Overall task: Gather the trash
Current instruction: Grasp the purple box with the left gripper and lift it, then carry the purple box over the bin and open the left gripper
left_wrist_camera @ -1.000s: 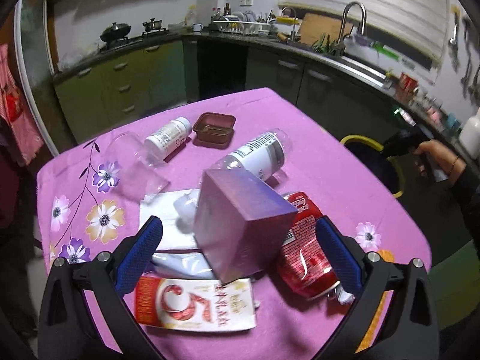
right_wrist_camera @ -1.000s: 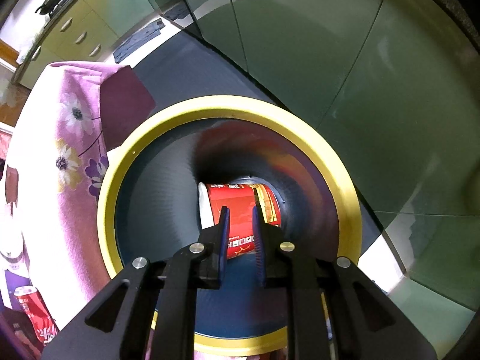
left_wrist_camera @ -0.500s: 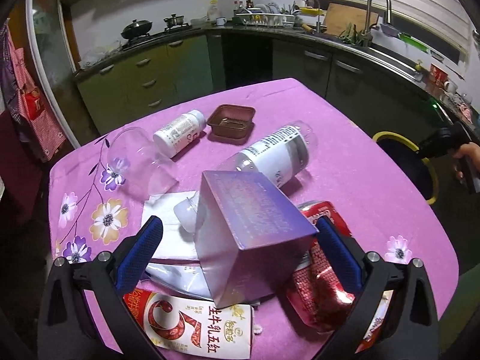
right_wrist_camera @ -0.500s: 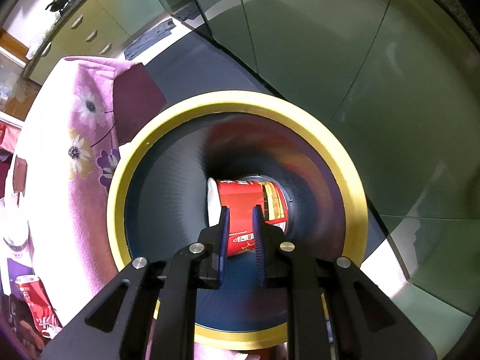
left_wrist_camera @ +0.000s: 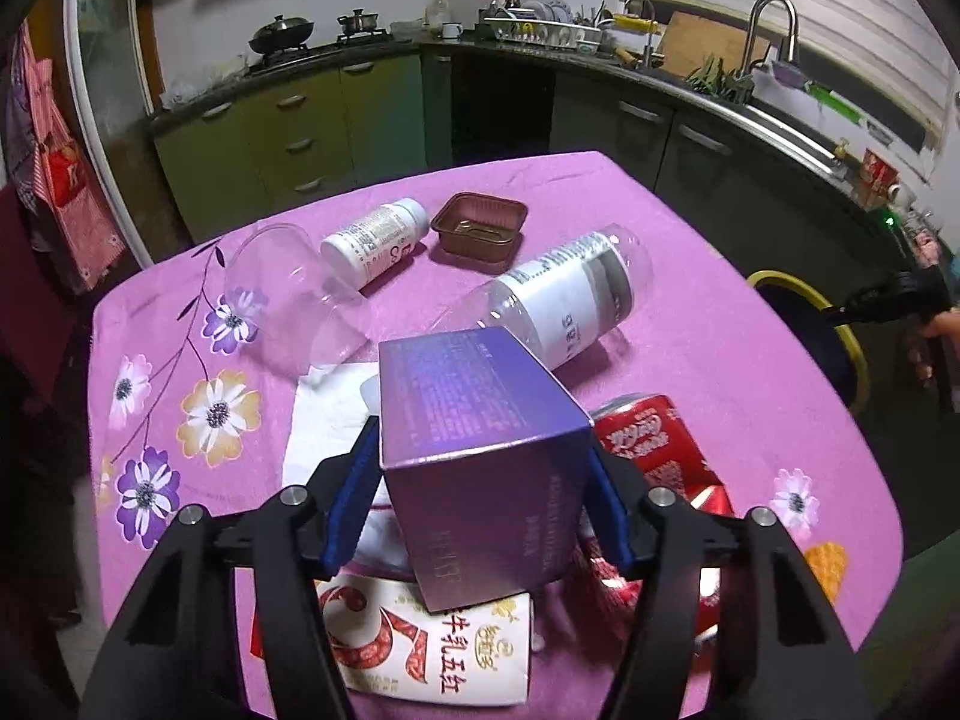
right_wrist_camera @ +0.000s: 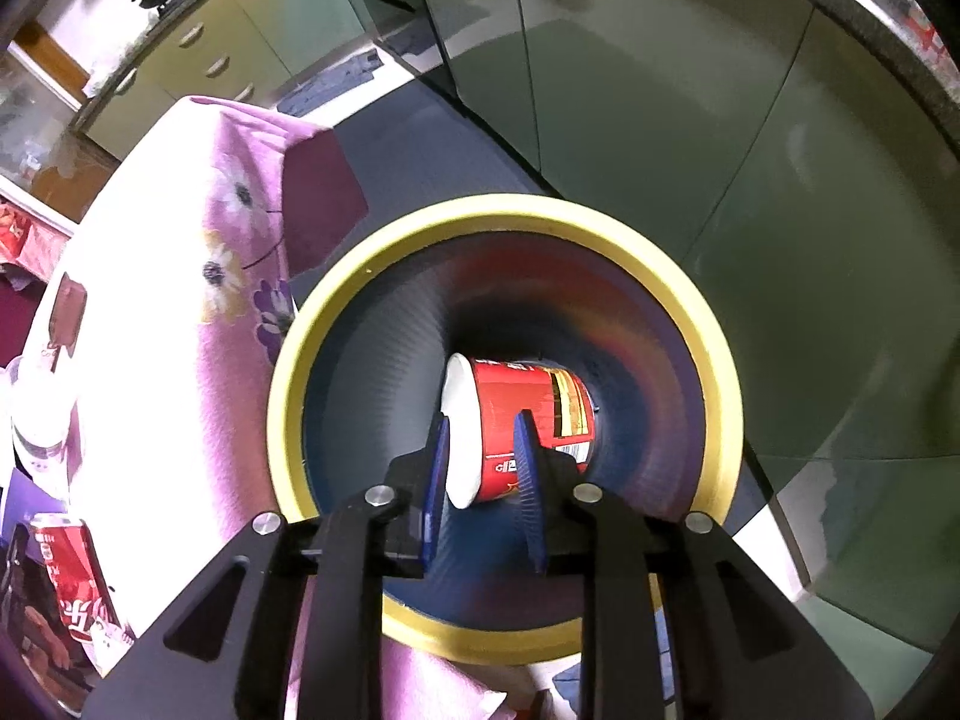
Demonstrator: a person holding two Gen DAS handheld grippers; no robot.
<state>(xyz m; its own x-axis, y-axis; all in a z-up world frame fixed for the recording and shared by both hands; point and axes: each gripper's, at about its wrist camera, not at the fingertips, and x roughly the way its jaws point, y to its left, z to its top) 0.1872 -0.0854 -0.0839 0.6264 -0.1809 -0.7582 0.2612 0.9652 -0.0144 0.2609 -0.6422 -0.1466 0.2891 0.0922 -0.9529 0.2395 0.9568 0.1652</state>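
My left gripper [left_wrist_camera: 483, 474] is shut on a purple box [left_wrist_camera: 474, 468] over the pink table [left_wrist_camera: 690, 336]. Around it lie a crushed red can [left_wrist_camera: 654, 450], a red-and-white carton [left_wrist_camera: 432, 642], white paper [left_wrist_camera: 324, 420], a clear cup [left_wrist_camera: 288, 300], a clear labelled bottle [left_wrist_camera: 570, 300], a white pill bottle [left_wrist_camera: 375, 240] and a brown tray [left_wrist_camera: 480, 229]. My right gripper [right_wrist_camera: 483, 468] hangs over the yellow-rimmed bin [right_wrist_camera: 714, 360], its jaws slightly apart and empty. A red paper cup [right_wrist_camera: 516, 420] lies at the bin's bottom.
The bin [left_wrist_camera: 840, 336] stands on the floor off the table's right edge, next to green cabinets [right_wrist_camera: 630, 120]. The kitchen counter with sink [left_wrist_camera: 774, 60] runs behind. The red can also shows in the right wrist view [right_wrist_camera: 66, 570].
My left gripper has closed from wide open onto the purple box. My right gripper's jaws have parted a little and it has drawn back from the bin.
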